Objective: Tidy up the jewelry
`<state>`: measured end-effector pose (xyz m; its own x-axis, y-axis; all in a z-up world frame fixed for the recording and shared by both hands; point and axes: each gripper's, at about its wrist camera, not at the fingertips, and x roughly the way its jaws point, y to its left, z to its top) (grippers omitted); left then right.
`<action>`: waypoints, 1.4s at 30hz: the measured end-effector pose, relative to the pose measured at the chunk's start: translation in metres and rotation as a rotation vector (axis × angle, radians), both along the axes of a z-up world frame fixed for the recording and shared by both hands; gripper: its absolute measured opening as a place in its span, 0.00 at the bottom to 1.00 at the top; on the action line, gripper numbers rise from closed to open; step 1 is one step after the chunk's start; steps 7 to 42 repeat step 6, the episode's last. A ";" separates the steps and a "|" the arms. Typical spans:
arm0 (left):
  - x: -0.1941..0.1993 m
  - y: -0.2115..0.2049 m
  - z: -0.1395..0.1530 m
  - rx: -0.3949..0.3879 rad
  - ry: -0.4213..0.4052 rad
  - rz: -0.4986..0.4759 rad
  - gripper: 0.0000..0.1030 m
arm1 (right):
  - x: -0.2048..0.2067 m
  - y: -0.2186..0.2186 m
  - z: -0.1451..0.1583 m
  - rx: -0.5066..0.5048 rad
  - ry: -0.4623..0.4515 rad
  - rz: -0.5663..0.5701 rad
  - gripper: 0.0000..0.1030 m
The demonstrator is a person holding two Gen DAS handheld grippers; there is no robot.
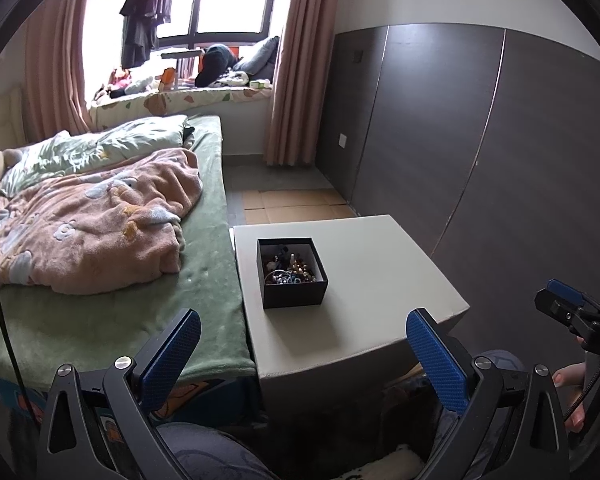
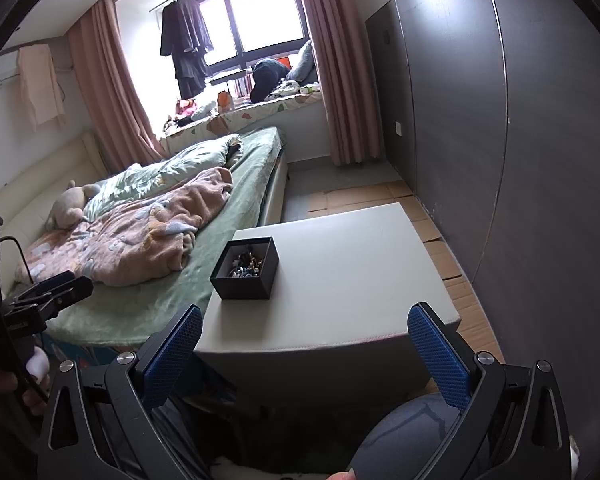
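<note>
Jewelry box [image 1: 292, 276] upright, mouth upward, on table [image 1: 360, 280]; both hand-held grippers [image 1: 304, 344] [image 2: 306, 344] released, empty.

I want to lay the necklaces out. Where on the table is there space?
The white table is bare between the black box and the dark wall panels, and along its near edge. The side by the bed is tight. The box is crowded with jewelry.

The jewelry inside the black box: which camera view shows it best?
The left wrist view: it looks down into the black box, so the jewelry fills most of the opening. The right wrist view sees the box from lower, and its near wall hides part of the heap.
</note>
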<state>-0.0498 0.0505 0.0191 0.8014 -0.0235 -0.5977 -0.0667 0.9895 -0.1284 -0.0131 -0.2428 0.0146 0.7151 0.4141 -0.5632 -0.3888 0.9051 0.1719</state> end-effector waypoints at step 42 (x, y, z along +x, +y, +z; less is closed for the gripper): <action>0.001 0.001 -0.003 -0.008 0.008 0.001 1.00 | 0.000 -0.001 -0.001 -0.004 0.004 0.002 1.00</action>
